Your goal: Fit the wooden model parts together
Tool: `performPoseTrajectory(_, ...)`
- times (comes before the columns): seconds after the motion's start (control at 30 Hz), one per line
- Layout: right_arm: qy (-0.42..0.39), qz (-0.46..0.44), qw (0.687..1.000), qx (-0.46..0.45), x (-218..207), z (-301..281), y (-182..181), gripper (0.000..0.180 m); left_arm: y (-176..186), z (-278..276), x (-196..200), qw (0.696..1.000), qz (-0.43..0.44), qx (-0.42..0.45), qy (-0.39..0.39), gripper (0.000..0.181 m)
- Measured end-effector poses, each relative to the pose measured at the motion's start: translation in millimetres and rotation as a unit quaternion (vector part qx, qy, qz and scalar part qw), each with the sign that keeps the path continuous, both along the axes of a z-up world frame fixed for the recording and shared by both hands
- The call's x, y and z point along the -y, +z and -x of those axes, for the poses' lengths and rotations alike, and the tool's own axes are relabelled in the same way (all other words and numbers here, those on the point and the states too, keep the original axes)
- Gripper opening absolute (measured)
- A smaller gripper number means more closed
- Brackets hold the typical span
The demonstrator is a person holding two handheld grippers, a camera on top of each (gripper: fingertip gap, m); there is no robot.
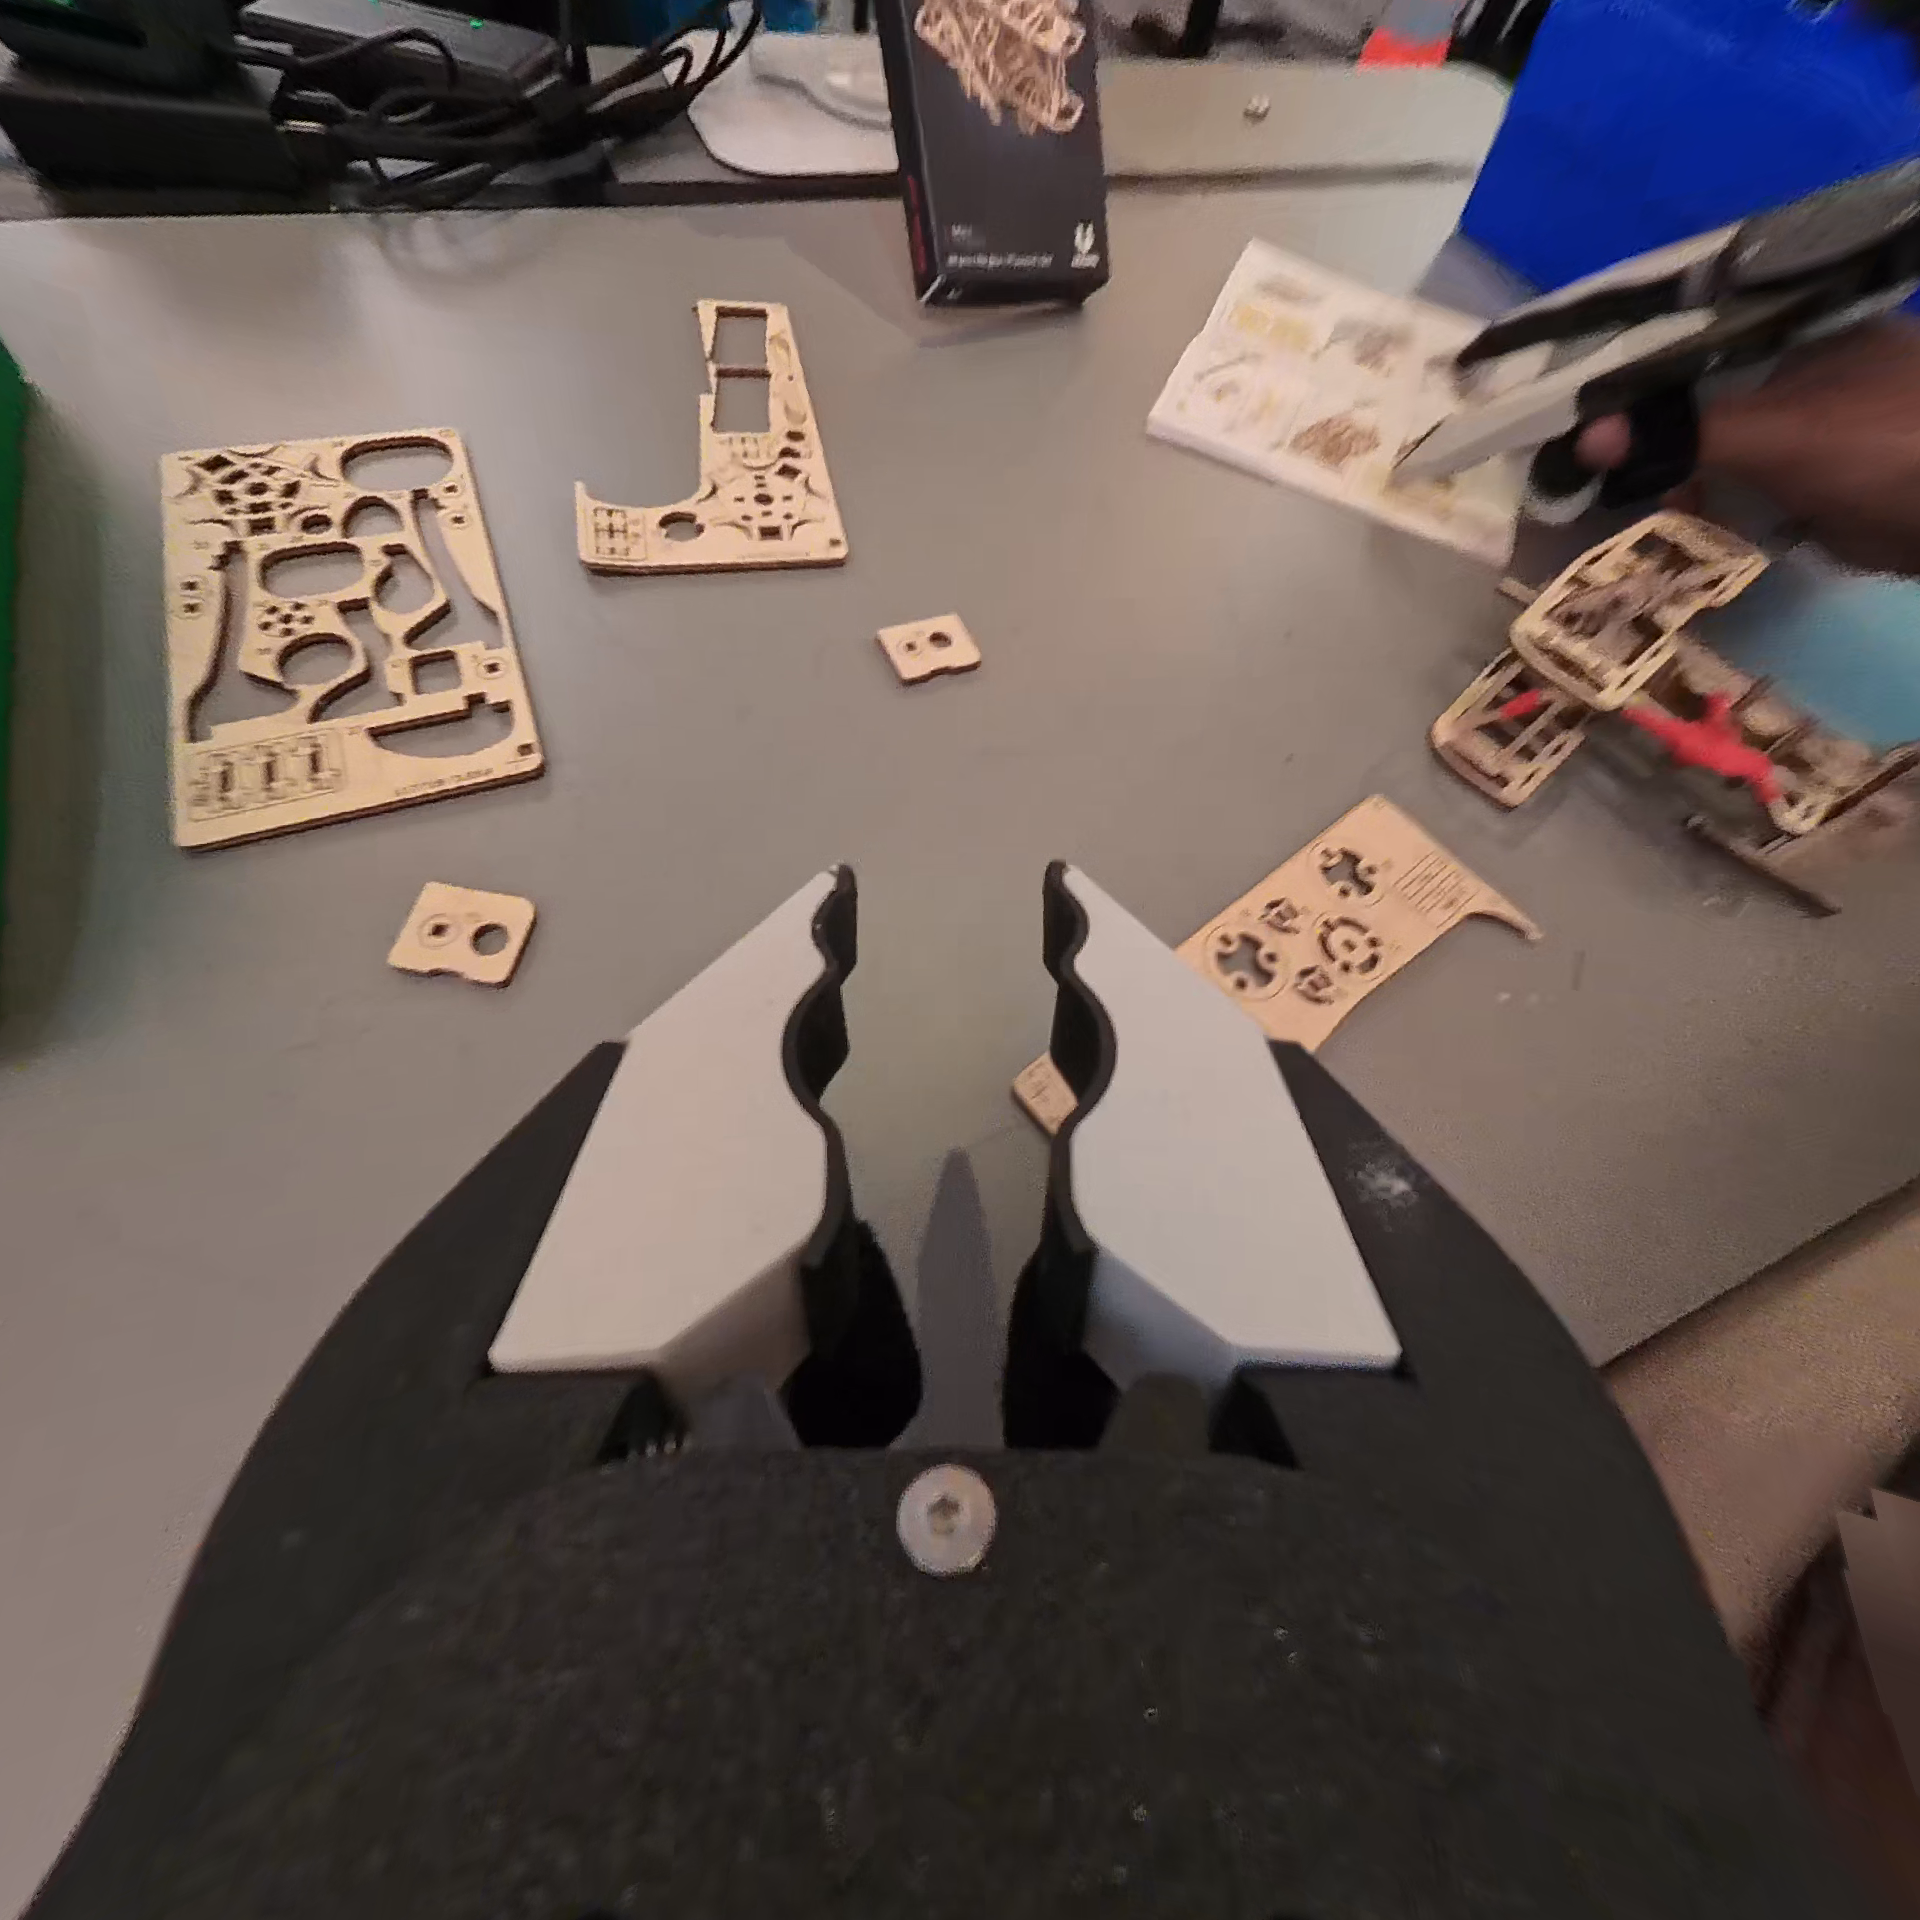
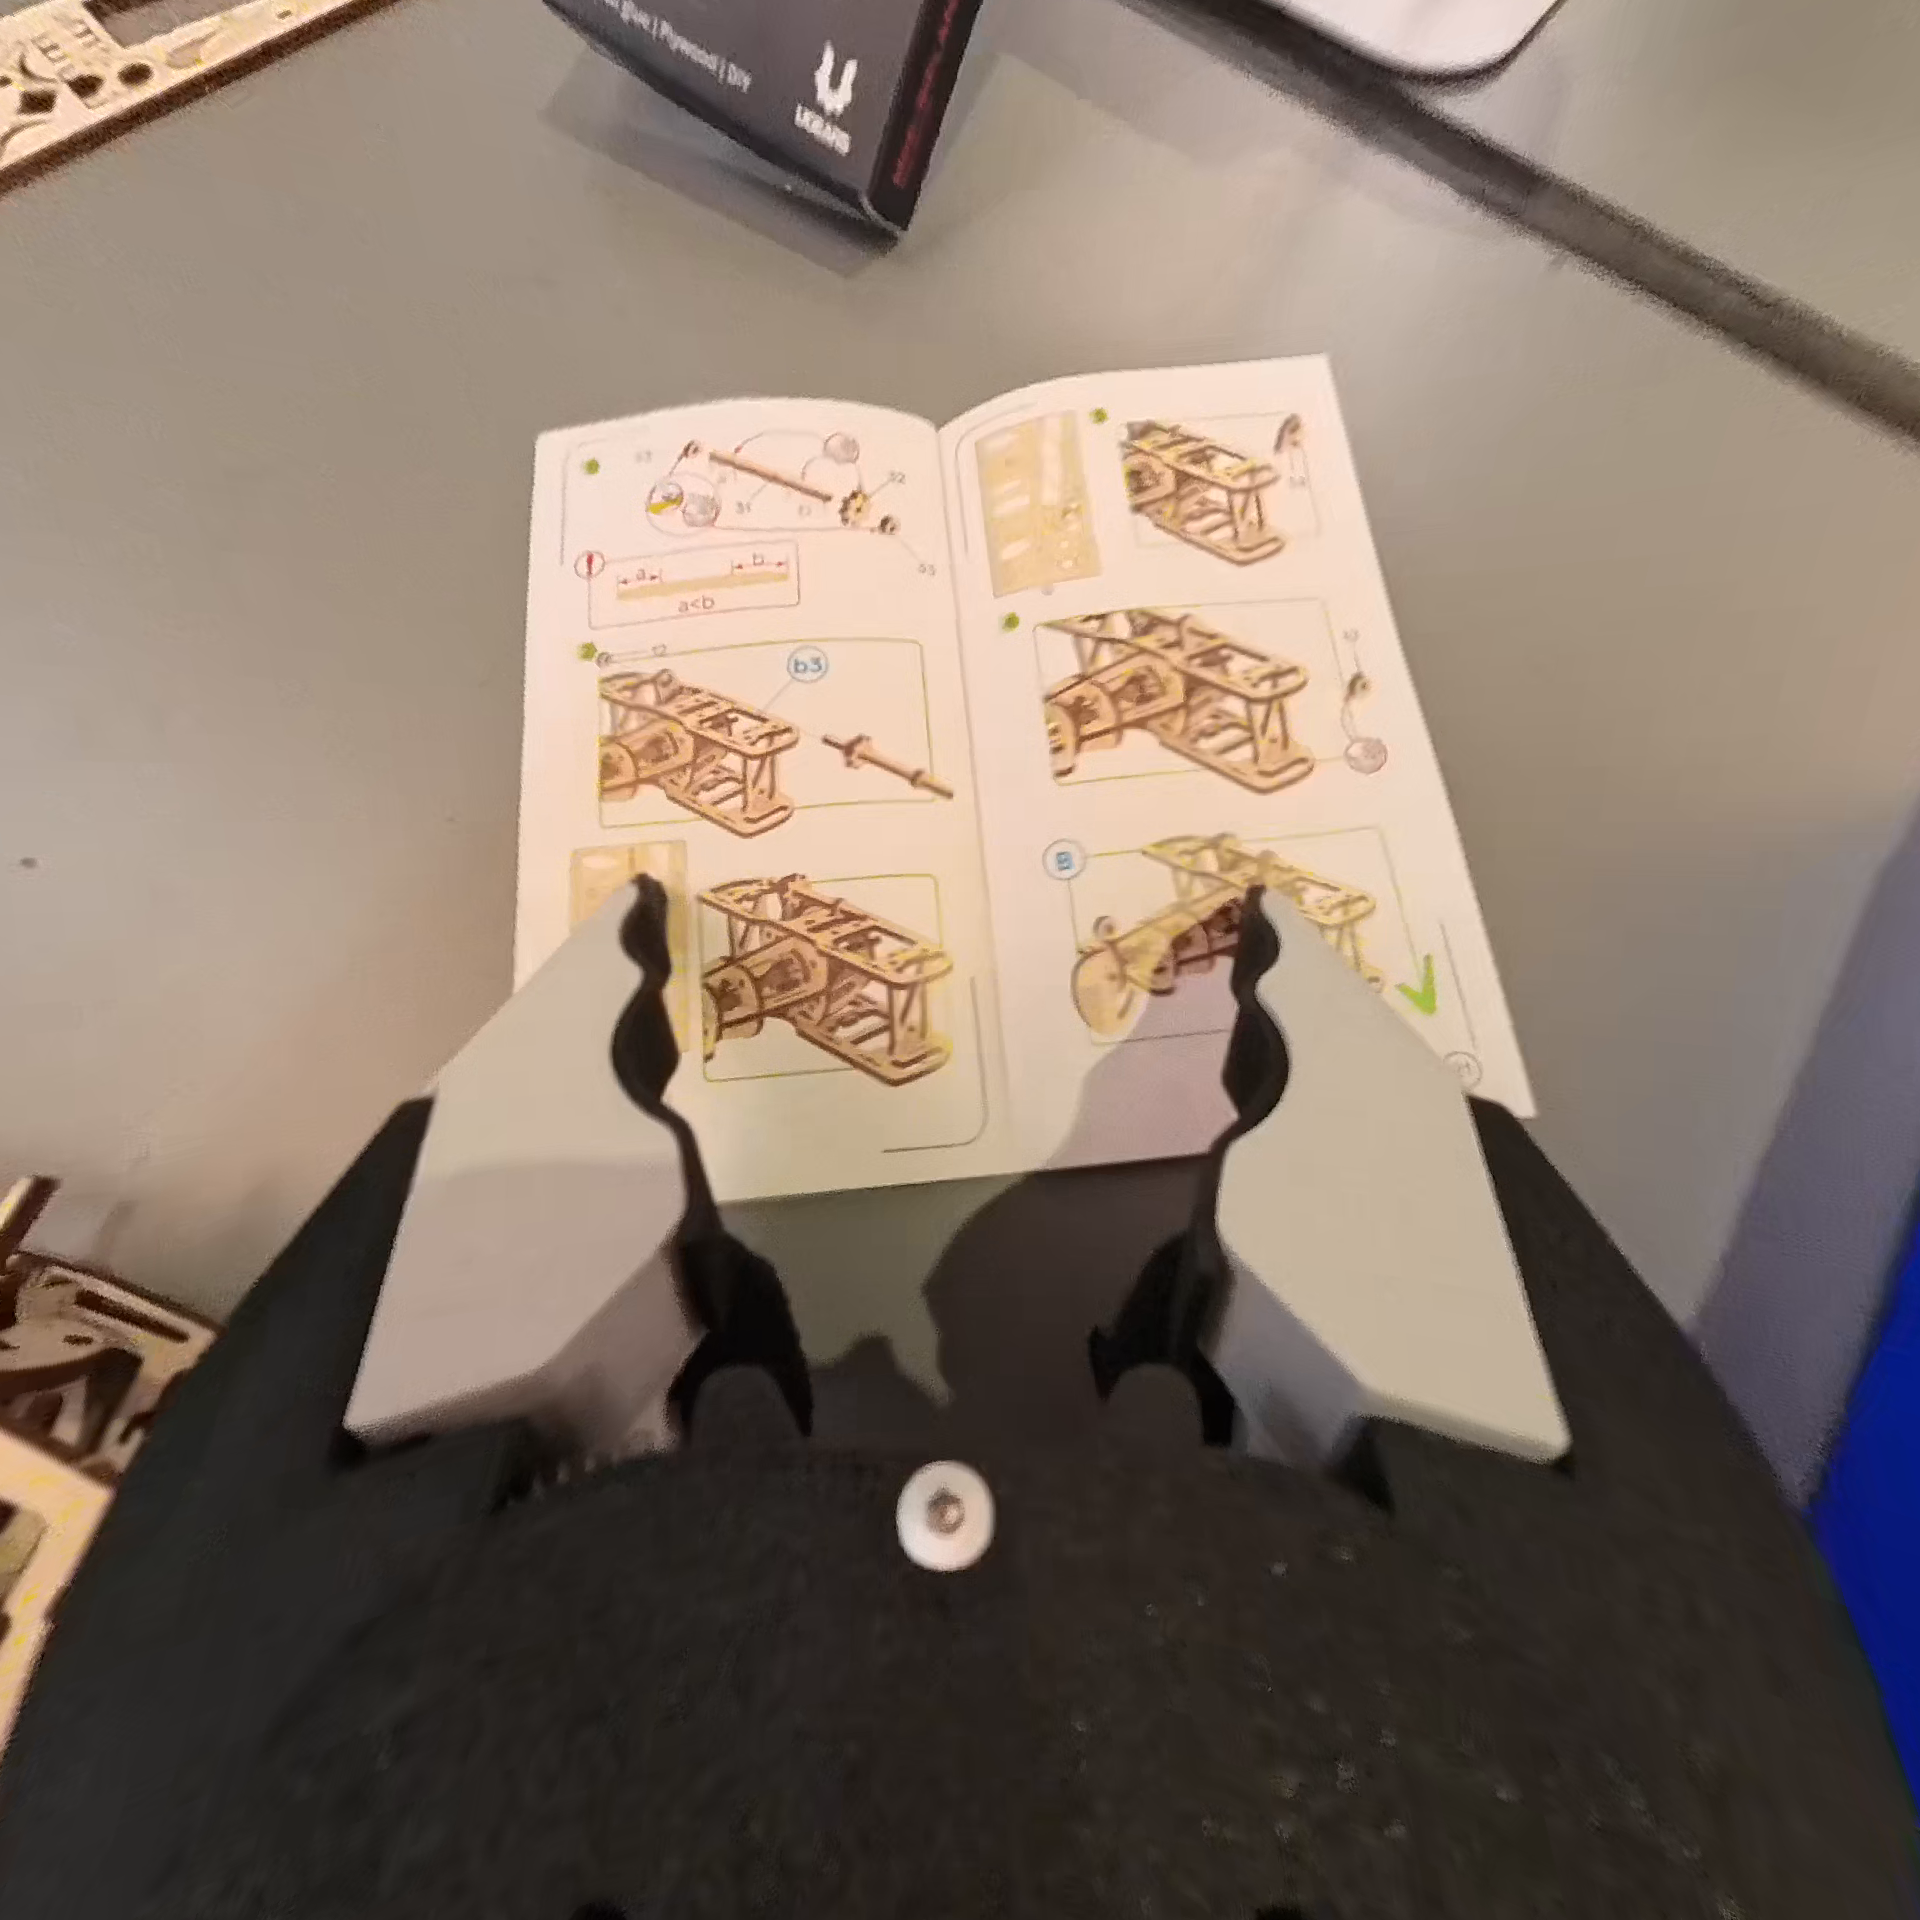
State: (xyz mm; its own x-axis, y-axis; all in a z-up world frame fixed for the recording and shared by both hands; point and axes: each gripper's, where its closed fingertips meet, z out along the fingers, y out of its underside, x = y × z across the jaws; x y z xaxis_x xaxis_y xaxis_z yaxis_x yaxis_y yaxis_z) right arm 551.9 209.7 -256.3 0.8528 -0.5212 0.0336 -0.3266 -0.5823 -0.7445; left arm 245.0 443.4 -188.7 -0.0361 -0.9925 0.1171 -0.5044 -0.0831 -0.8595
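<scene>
Left wrist view first: the left gripper hangs over the grey worktop with its fingers spread and nothing between them. Ahead lie the wooden parts: a large punched sheet on the left, an L-shaped sheet remnant beyond it, and two small two-hole plates, one near the middle and one close by on the left. A sheet offcut lies just right of the fingers, partly under them. The half-built biplane, with a red part in its frame, sits at the right edge. Beyond it the right gripper reaches over the instruction booklet. A dark box stands at the back.

Right wrist view: the right gripper hovers above the open instruction booklet, fingers wide apart, holding nothing. The biplane just shows at the lower left.

This looks like a check of the steps, no part picked yet. To do it well, I'd say match the diagram's part to a loose plate first, then pinch that plate by its edges, leaving the holes clear. The other gripper should steady the biplane by a sturdy frame member, since the thin struts could snap.
</scene>
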Motion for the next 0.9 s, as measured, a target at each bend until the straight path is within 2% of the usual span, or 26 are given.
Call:
performPoseTrajectory(0.07,0.002,-0.009,1.0,0.027,-3,0,17,0.107,-6,6,-2,1.0,-0.006,-0.018,0.004,0.038)
performPoseTrajectory(0.17,-0.005,-0.029,0.999,0.026,-9,9,42,0.11,-24,21,-4,0.995,0.034,-0.091,-0.003,0.049)
performPoseTrajectory(0.27,-0.02,-0.059,0.998,0.029,-10,25,73,0.107,-30,33,-31,0.99,-0.01,-0.143,0.016,0.051)
performPoseTrajectory(0.4,-0.026,-0.095,0.994,0.042,-3,61,112,0.103,-16,40,-55,0.987,-0.035,-0.152,0.031,0.055)
performPoseTrajectory(0.57,-0.022,-0.19,0.98,0.062,3,115,152,0.101,9,47,-25,0.994,-0.005,-0.104,-0.011,0.055)
performPoseTrajectory(0.73,-0.019,-0.261,0.965,0.0,14,204,135,0.096,-5,54,16,0.993,-0.004,-0.104,-0.06,0.054)
performPoseTrajectory(0.9,0.023,-0.266,0.964,0.015,29,310,96,0.097,-18,53,22,0.989,-0.047,-0.12,-0.071,0.052)
